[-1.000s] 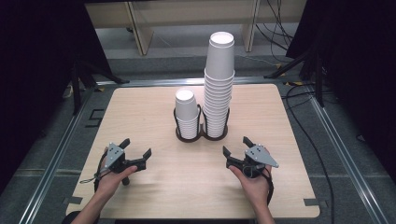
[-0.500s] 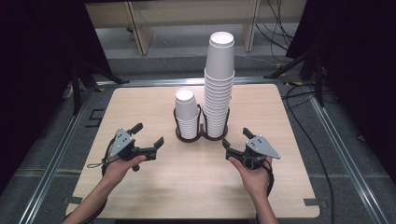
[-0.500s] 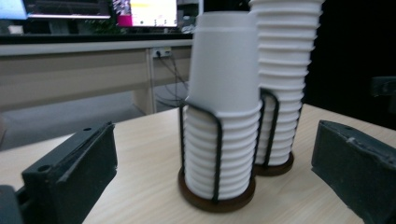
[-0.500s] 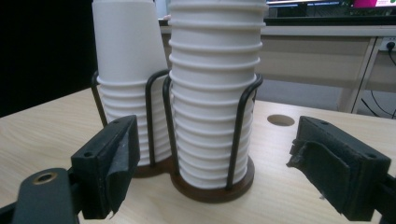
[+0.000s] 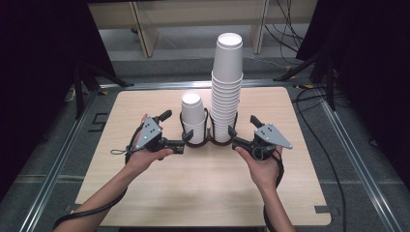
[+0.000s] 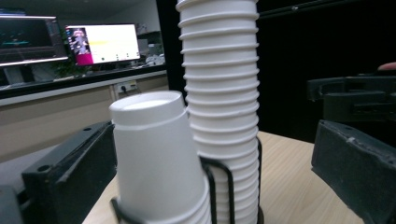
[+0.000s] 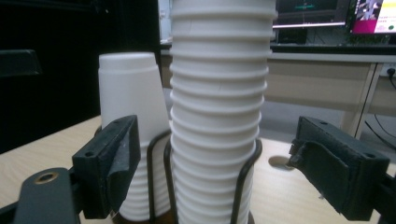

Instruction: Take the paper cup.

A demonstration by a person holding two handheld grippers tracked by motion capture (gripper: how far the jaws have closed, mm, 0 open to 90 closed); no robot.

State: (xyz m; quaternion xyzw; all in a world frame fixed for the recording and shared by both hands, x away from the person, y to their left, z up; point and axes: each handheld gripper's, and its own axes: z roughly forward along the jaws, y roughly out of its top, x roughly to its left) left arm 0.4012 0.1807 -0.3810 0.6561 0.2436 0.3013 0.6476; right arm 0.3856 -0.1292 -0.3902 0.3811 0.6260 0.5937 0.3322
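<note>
The left gripper [image 5: 178, 131] had advanced from the near table edge to the short stack of white paper cups [image 5: 192, 117], jaws apart and flanking it without contact. That stack stood in the left ring of the black wire two-ring holder [image 5: 209, 141], mid-table on the pale wooden table [image 5: 203, 193]. The tall stack of white paper cups [image 5: 227, 92] filled the right ring. The right gripper [image 5: 241, 131] had likewise closed in, jaws apart either side of the tall stack, pads clear. Judgement: both approaches were complete; a cup lift appeared imminent.
</note>
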